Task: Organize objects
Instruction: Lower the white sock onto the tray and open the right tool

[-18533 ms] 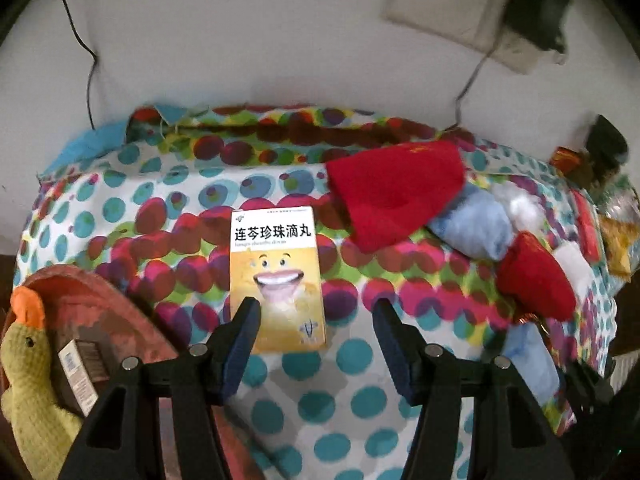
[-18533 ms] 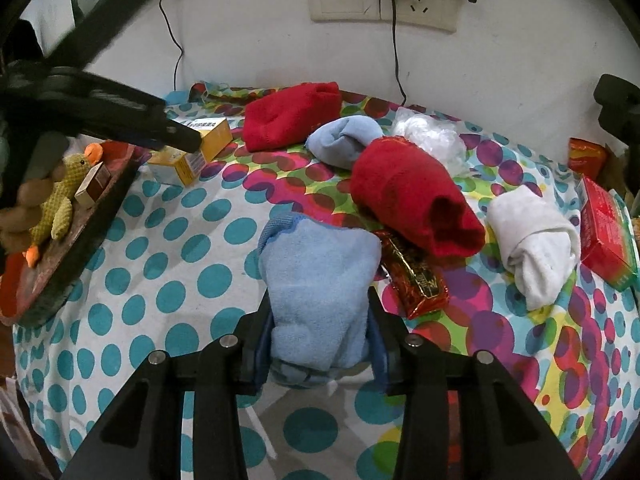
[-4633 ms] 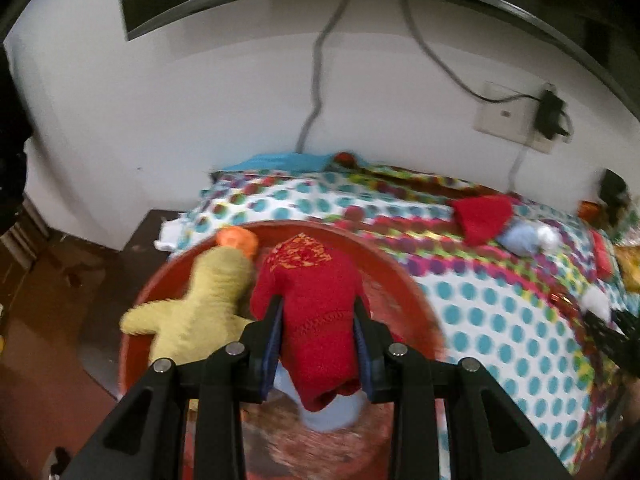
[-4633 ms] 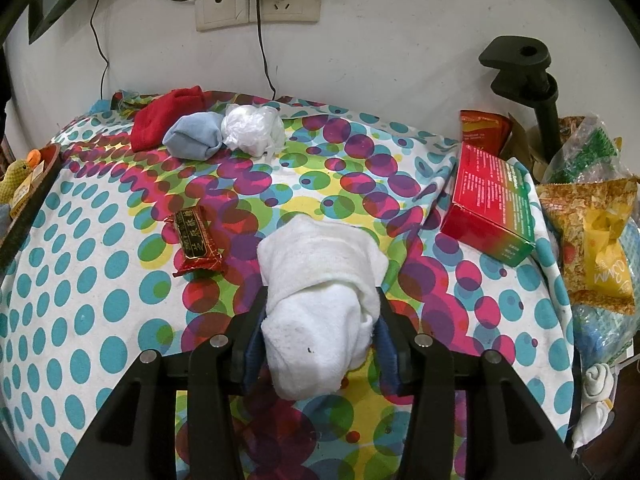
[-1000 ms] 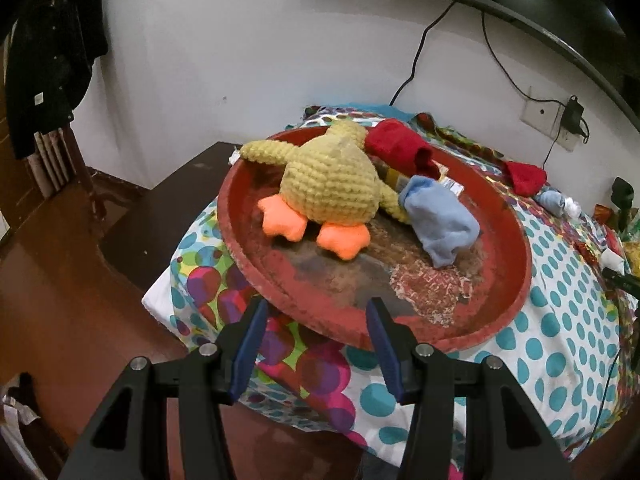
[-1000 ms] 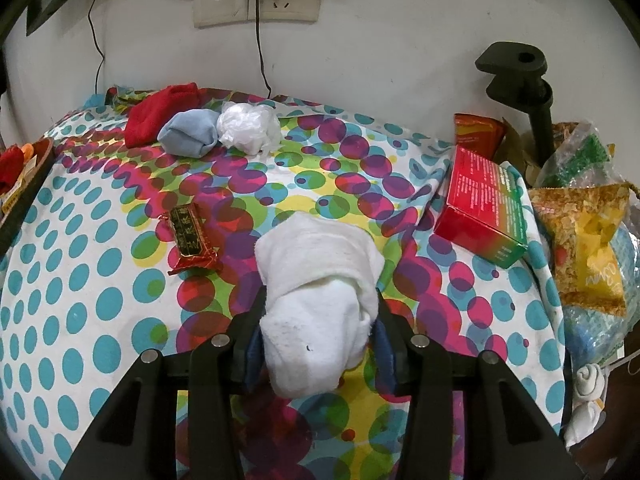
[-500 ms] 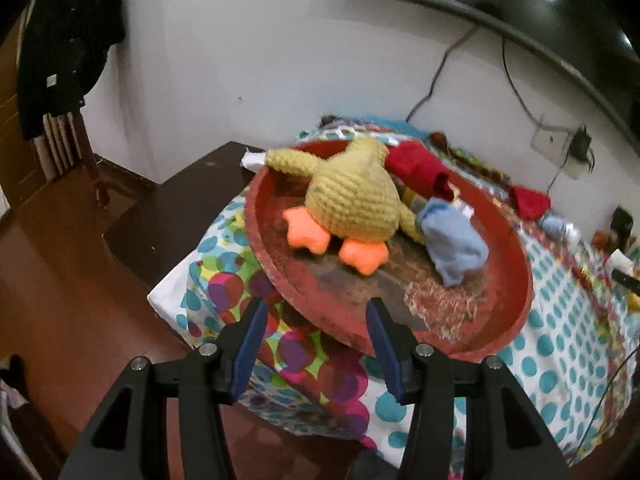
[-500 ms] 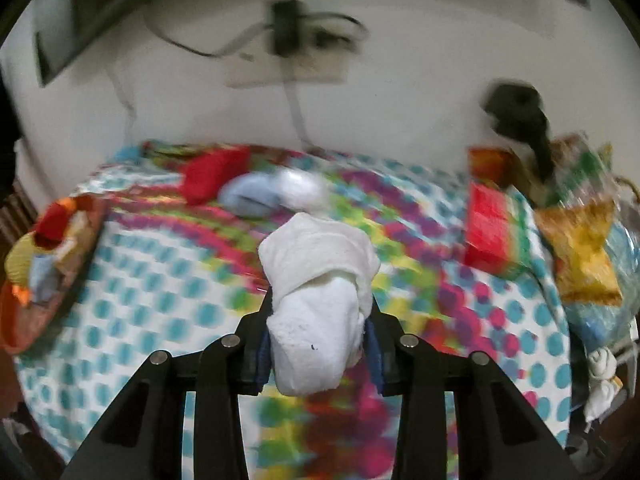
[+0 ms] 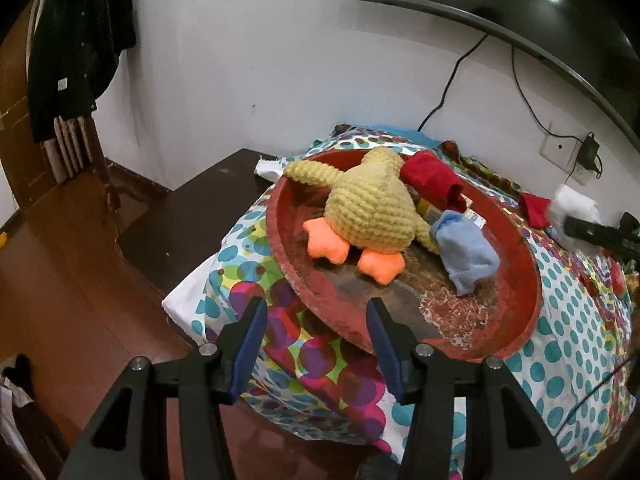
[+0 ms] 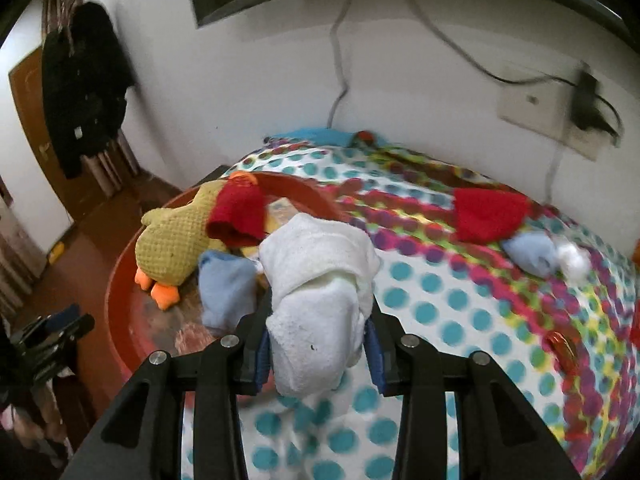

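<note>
A round red tray (image 9: 524, 264) sits at the end of the polka-dot table and holds a yellow plush duck (image 9: 368, 208), a rolled red cloth (image 9: 432, 180) and a rolled light blue cloth (image 9: 466, 252). My left gripper (image 9: 316, 336) is open and empty, just off the tray's near rim. My right gripper (image 10: 316, 348) is shut on a rolled white cloth (image 10: 316, 292) and holds it above the table next to the tray (image 10: 116, 320). The duck (image 10: 172, 244) and blue cloth (image 10: 226, 284) also show in the right wrist view.
A red cloth (image 10: 490, 212), a blue roll (image 10: 530, 254) and a white wad (image 10: 574, 260) lie near the wall. A red-gold packet (image 10: 562, 344) lies at the right. A dark low cabinet (image 9: 192, 216) and wooden floor lie beyond the table's end.
My right gripper has lifted the white cloth off the table and swung it left toward the red tray. My left gripper stays open near the tray's rim, drawn back slightly.
</note>
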Available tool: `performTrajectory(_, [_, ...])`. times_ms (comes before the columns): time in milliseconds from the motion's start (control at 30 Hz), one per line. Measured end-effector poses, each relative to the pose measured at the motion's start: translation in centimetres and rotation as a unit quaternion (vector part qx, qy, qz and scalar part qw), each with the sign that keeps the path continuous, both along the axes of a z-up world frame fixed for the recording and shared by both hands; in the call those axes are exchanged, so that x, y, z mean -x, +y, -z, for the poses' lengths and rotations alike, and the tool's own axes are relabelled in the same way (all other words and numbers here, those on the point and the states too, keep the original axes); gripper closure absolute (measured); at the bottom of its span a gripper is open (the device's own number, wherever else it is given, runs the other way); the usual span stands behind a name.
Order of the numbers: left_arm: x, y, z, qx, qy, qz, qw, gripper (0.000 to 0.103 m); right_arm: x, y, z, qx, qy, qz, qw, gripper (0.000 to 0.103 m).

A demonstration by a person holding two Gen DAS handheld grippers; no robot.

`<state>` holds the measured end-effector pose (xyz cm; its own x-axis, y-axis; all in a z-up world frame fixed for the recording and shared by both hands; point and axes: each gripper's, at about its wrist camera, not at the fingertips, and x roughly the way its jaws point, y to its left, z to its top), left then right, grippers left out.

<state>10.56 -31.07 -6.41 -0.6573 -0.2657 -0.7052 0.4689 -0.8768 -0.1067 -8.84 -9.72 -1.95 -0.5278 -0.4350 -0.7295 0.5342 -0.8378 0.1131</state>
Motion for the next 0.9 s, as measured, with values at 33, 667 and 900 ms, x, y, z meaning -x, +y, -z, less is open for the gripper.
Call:
performTrajectory(33, [0.0, -0.2, 0.1, -0.002, -0.001, -0.003, 1.0, 0.05, 0.1, -1.0, 0.1, 0.0, -0.003, -0.006, 1.0, 0.067])
performTrajectory(667, [-0.3, -1.8, 0.6, -0.017, -0.009, -0.024, 0.9995, 0.05, -0.6, -13.8, 4.4, -0.032, -0.032, -0.102, 0.994, 0.06])
performTrajectory(900, [-0.1, -1.4, 0.6, -0.012, -0.013, -0.021, 0.9996, 0.05, -2.2, -9.2, 1.5, 0.005, 0.005, -0.08, 0.997, 0.034])
